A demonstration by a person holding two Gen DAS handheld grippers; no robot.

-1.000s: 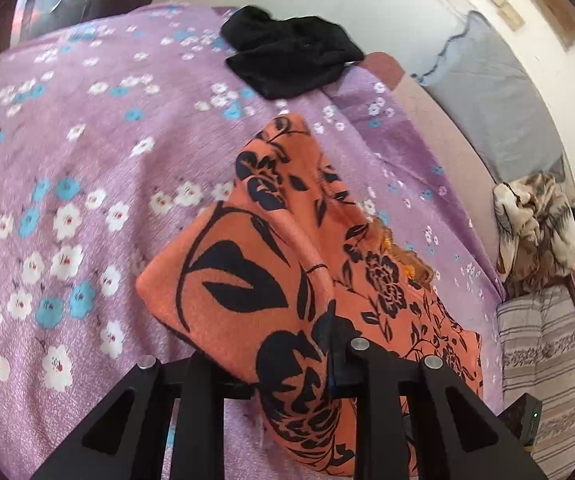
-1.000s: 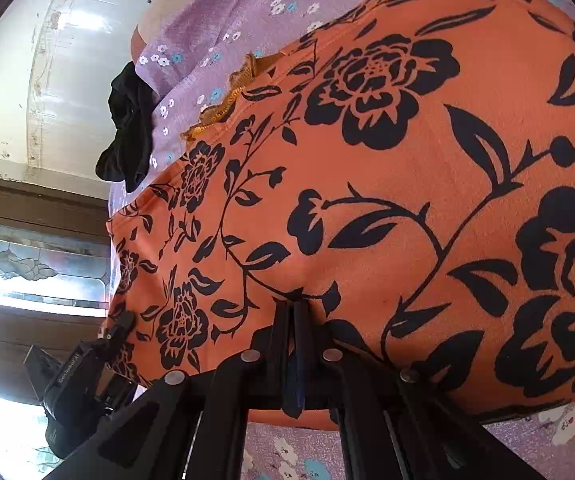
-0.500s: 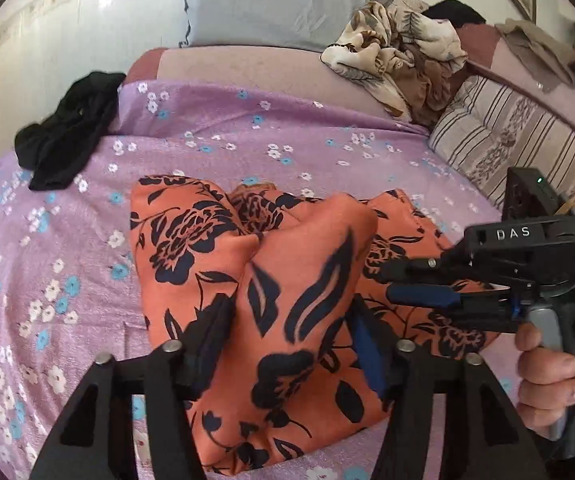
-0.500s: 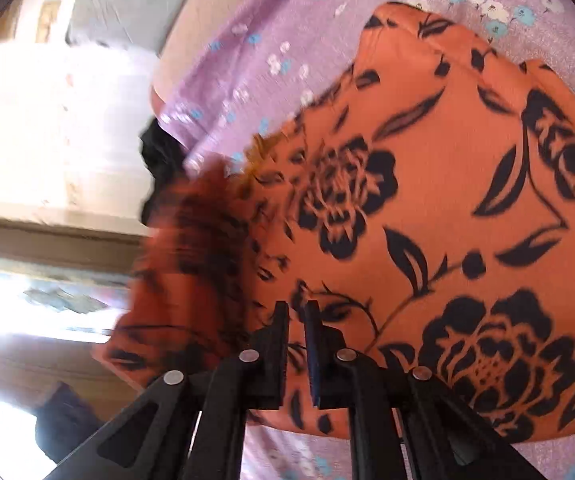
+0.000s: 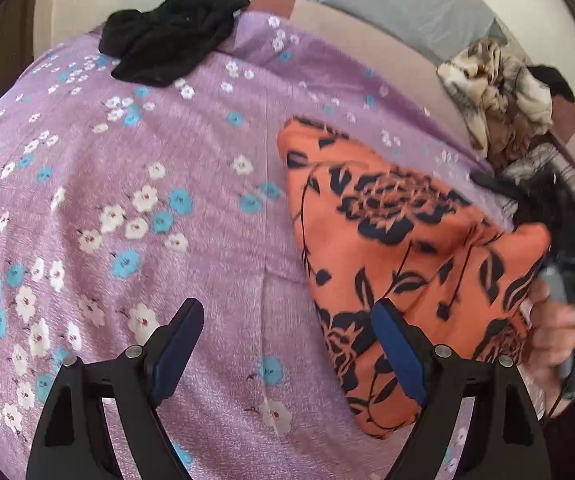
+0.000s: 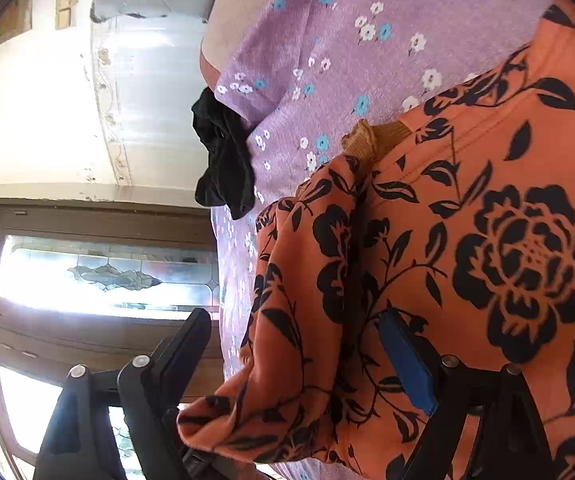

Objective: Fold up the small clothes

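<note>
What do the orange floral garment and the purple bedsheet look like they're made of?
Orange floral garment: soft, matte woven or knit cloth, probably cotton-like; it drapes in rounded folds, with a stitched seam and mustard ribbed trim. Purple bedsheet: thin printed cloth with a faint crinkled, slightly shiny weave.

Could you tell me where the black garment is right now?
The black garment lies bunched at the far edge of the purple sheet, left in the left wrist view.

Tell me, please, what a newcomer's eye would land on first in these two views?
The orange garment with bold black flowers, lying on the purple floral bedspread, fills the right wrist view. The left gripper hangs open beside it; the right gripper is open around a fold. A black garment lies crumpled at the far edge.
</note>
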